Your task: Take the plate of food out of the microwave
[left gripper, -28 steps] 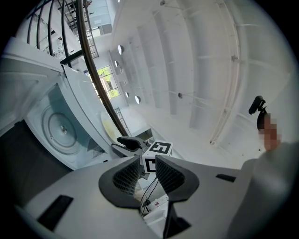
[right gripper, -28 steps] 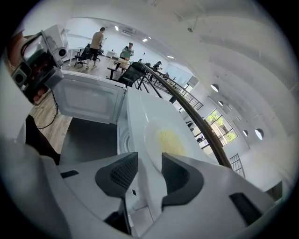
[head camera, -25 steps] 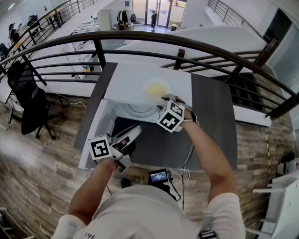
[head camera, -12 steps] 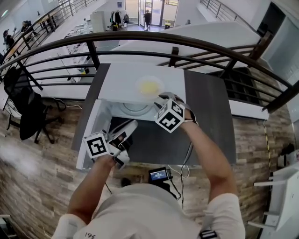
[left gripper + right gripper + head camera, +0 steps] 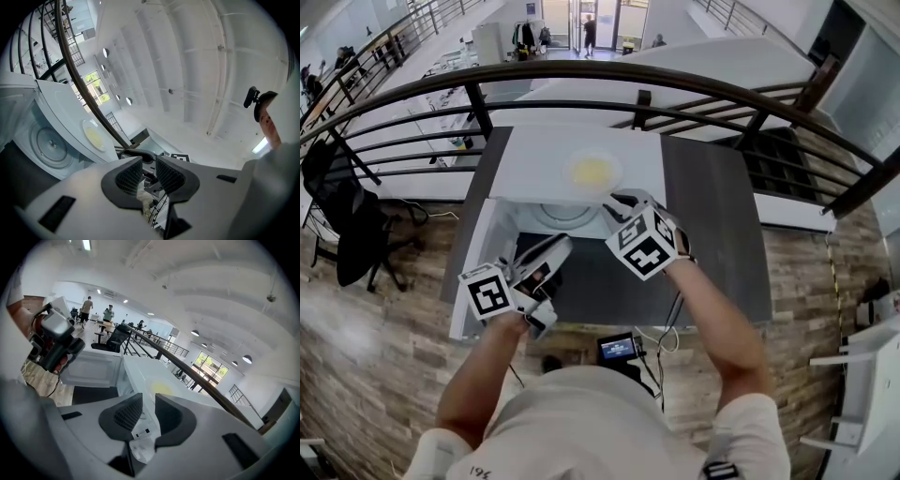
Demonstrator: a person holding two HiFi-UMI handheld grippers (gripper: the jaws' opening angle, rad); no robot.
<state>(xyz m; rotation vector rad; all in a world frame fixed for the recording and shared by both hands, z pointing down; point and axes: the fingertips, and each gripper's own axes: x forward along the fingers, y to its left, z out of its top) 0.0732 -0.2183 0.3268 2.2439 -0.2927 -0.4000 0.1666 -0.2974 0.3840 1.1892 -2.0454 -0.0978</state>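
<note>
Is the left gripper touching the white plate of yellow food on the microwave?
Apart. Head view: the left gripper hangs before the open white microwave; the round white plate of yellow food sits on its top.

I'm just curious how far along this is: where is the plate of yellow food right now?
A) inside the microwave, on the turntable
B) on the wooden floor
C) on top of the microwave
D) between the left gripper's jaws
C: the plate rests on the white top of the microwave, while the turntable inside the open cavity is bare.
</note>
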